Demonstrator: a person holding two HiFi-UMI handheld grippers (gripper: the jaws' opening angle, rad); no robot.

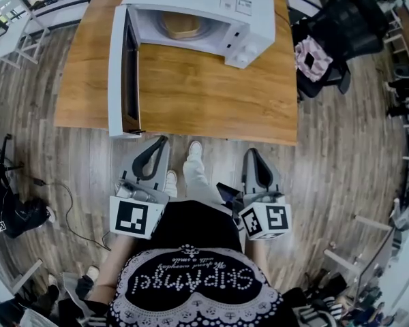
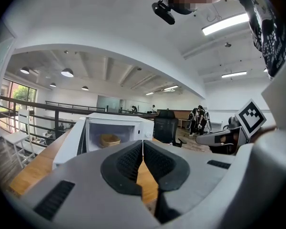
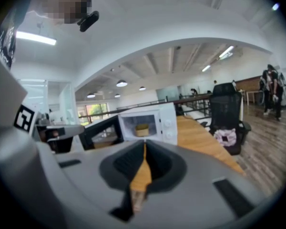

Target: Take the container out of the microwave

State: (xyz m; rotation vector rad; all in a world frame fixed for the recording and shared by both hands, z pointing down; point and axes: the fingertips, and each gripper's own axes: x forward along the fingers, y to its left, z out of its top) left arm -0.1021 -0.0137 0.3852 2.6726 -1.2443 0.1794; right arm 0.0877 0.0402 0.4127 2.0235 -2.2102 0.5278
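Note:
A white microwave [image 1: 211, 5] stands at the far side of a wooden table [image 1: 191, 94], its door [image 1: 123, 73] swung wide to the left. Inside sits a tan round container [image 1: 180, 24], which shows in the left gripper view [image 2: 109, 140] and the right gripper view [image 3: 142, 129] too. My left gripper [image 1: 165, 139] and right gripper [image 1: 248, 152] hang side by side short of the table's near edge, over the floor. Both are shut and empty; the left gripper's tips [image 2: 143, 142] meet, and the right gripper's tips [image 3: 144, 144] do too.
A black office chair [image 1: 341, 33] with a pink-and-white cloth [image 1: 312, 56] stands right of the table. The person's legs and white shoes [image 1: 194, 152] are between the grippers. Cables and dark bags [image 1: 13, 210] lie on the floor at left. Several people stand far off [image 2: 200, 118].

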